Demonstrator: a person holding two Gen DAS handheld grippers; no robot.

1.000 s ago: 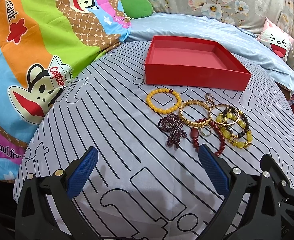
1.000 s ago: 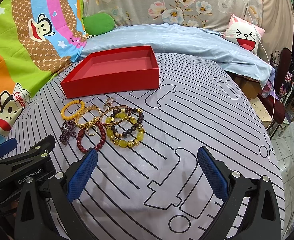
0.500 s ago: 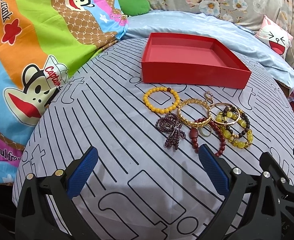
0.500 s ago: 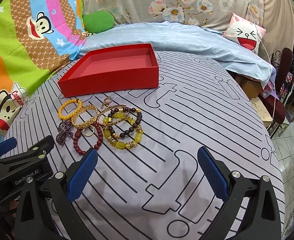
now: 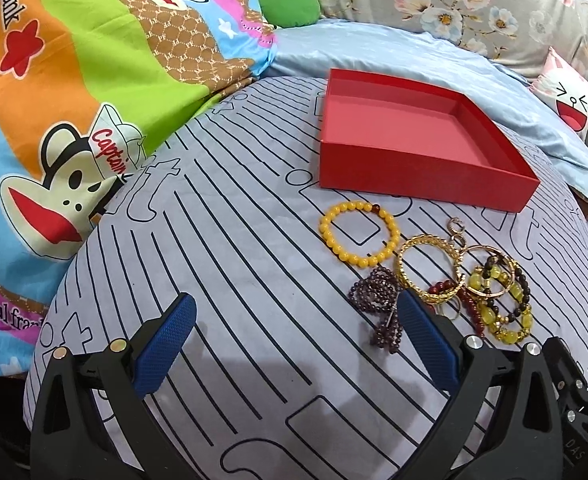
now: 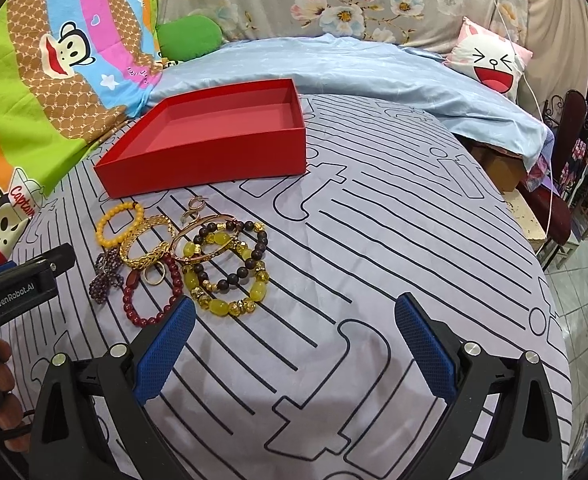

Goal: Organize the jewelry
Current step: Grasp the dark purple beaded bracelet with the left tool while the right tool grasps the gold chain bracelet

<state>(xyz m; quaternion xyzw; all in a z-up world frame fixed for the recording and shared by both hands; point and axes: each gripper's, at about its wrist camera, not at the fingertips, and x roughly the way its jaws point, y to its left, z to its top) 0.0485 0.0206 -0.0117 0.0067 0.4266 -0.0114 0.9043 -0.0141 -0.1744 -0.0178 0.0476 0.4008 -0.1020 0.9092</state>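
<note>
Since a second ago our left gripper (image 5: 294, 344) has closed in on the jewelry pile (image 6: 182, 256), which stretches sideways just before the red box (image 6: 214, 160). Both it and our right gripper (image 6: 294, 344) gape, holding nothing.

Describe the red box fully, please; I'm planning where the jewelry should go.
The red box is a shallow, square, lidless tray, seemingly of matte cardboard, with low straight walls and a paler pinkish-red floor. Nothing lies in it. It sits flat on the striped grey sheet, beyond the pile of bracelets, apart from them. The yellow bead bracelet lies nearest its front wall. Neither gripper touches it.
</note>
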